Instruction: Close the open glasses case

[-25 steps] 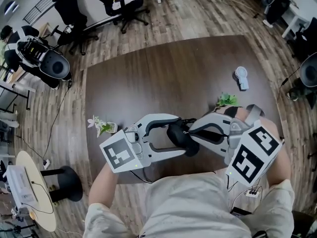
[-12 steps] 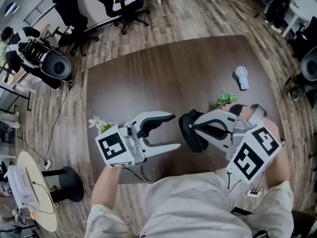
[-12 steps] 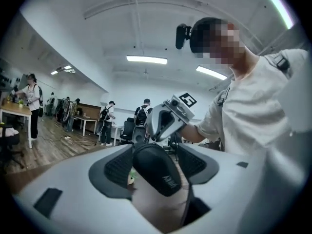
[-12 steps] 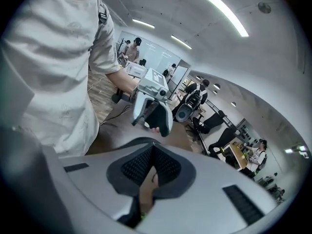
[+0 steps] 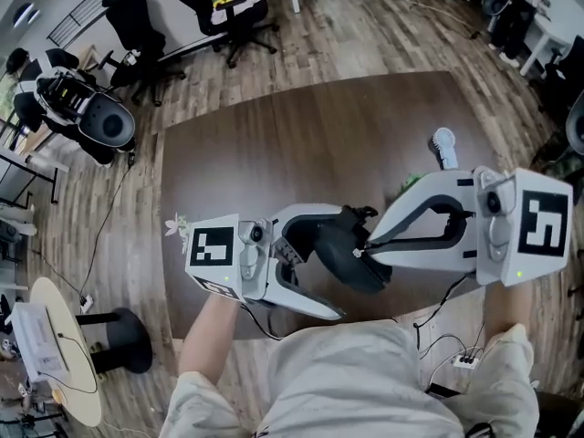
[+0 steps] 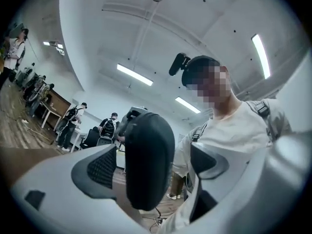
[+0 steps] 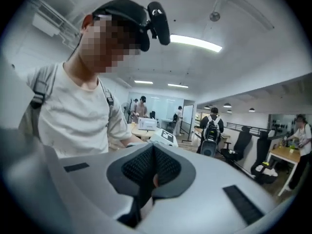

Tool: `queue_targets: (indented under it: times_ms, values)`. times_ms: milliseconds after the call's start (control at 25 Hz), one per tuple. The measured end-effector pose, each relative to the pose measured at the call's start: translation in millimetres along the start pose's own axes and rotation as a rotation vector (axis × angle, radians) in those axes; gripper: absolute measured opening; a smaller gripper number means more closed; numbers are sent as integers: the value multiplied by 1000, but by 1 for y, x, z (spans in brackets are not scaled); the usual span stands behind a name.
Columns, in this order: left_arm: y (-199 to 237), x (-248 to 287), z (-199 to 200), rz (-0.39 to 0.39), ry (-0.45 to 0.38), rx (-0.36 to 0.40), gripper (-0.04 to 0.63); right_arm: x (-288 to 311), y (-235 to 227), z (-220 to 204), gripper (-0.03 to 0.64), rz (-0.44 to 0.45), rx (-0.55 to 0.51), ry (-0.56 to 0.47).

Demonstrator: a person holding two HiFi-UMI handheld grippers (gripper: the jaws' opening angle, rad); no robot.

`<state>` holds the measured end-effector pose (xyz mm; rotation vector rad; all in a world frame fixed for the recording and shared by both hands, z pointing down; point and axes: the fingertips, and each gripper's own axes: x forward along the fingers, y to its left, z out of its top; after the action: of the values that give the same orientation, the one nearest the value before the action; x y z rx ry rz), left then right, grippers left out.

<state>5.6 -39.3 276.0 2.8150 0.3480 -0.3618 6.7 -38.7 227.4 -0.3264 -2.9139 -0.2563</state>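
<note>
Now the black, rounded glasses case (image 5: 351,258) (airborne) sits pinched by right fingers (image 5: 411,255), between opening left fingers (image 5: 306,213).

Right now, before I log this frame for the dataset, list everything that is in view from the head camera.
glasses case: one, black, between the grippers over the table's near edge
table: one, dark brown, centre
small fan: one, white, table's far right
leafy sprig: one, green, table's right, partly behind the right gripper
flower sprig: one, white, table's left edge
office chairs: several, black, wood floor beyond the table
left gripper: one, white, jaws opening around the case
right gripper: one, white, shut on the case's edge
</note>
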Motion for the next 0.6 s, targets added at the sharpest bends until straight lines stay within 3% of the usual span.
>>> queue_targets:
  times_ms: [160,240,360,440,600]
  values:
    - [-6,14,6,-54,-44,-4,459,3,3,6,2,72,24,-68]
    - [-8,14,6,-65,-52,-6,361,7,-1,2,2,50,22,-55]
    - [-3,5,6,-37,-80,-45,329,10,-8,1,2,-31,-9,-25]
    - [4,-6,10,-3,-127,-79,314,12,-13,-4,2,-136,-56,57]
    - [19,-24,17,43,-233,-141,293,10,-17,-31,2,-313,-240,344]
